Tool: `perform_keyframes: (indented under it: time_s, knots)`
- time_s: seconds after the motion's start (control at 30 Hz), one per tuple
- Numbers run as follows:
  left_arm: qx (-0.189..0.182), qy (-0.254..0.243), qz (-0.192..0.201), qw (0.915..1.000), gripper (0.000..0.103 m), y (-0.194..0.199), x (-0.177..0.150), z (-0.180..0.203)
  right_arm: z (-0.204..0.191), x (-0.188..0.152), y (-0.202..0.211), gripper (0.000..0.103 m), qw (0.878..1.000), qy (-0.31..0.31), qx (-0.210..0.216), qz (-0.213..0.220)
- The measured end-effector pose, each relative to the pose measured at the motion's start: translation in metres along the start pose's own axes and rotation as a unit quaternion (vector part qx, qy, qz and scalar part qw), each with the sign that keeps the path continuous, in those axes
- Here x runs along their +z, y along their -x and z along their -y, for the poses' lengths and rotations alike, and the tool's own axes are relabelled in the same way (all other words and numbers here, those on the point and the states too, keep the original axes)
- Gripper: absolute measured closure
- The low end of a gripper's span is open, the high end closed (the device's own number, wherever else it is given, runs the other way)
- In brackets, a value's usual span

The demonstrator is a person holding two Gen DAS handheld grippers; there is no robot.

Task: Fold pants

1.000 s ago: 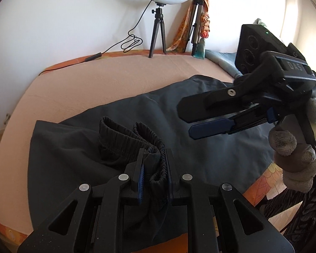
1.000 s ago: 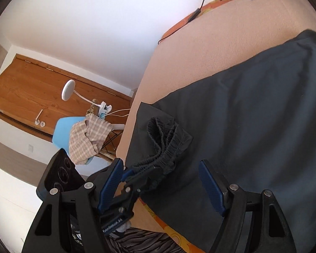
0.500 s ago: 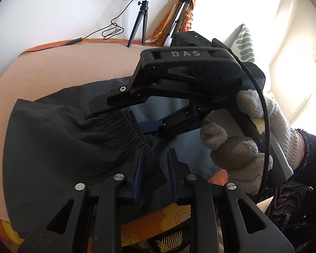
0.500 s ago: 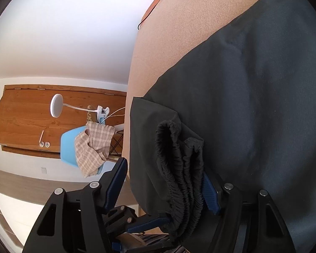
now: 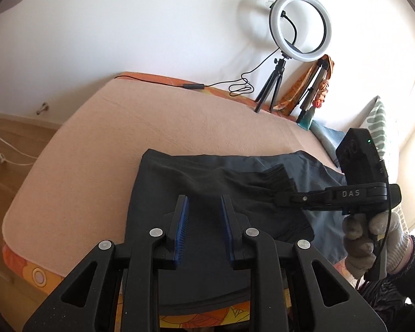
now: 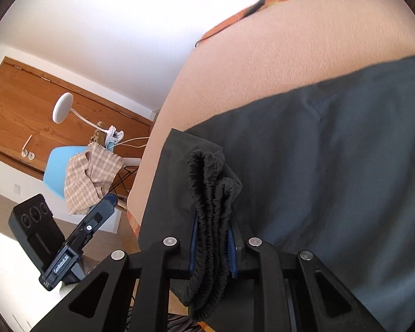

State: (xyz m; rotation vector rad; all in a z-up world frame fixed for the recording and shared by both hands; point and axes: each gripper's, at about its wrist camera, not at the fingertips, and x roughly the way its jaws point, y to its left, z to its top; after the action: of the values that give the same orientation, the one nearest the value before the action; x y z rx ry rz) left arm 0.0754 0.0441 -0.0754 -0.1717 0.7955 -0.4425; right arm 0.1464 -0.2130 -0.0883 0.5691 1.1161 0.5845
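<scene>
1. Where the peach-coloured bed (image 5: 157,127) filled the room, dark pants (image 5: 207,177) lay spread across its near part, one straight edge toward the bed's middle and the lower edge reaching the orange patterned border (image 5: 38,274) at the near side.
2. Gathered elastic waistband (image 6: 210,221): bunched into a thick ridged roll, standing up from the flat cloth and hanging down between the right claw's fingers.
3. Right gripper (image 6: 211,251): its jaws had just been closing and now pressed their blue pads against both sides of the waistband roll, holding it; a gloved hand (image 5: 373,243) held its handle, seen from the left camera.
4. Left gripper (image 5: 204,227): jaws set narrowly apart with blue pads facing each other, nothing between them; it hung above the flat pants cloth, and I cannot tell whether the tips touched it.
5. Ring light (image 5: 300,27) on a small tripod: stood at the far edge of the bed by the white wall, its cable trailing along the border.
6. Folded second tripod (image 5: 314,88): leaned just beside the first.
7. Blue chair (image 6: 60,171) with a checked cloth (image 6: 91,177) draped over it: stood off the bed, near a white clip lamp (image 6: 69,110).
</scene>
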Motion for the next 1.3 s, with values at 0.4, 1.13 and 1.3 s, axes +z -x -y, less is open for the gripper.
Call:
perform_keyframes:
  time_s: [0.4,1.13,1.3]
  knots:
    - [-0.047,-0.049,-0.052,0.9963,0.082,-0.024,0.006,0.069,0.051,-0.01,0.106,0.087,0.997,-0.003,-0.055,0.047]
    - [-0.029,-0.086,-0.081,0.9926,0.082,-0.061,-0.013,0.105,0.144,-0.047,0.221,0.087,0.986,-0.066,-0.096,0.115]
    - [-0.034,-0.084,-0.078,0.9928,0.082,-0.064,-0.008,0.111,0.164,-0.05,0.243,0.087,0.983,-0.081,-0.105,0.126]
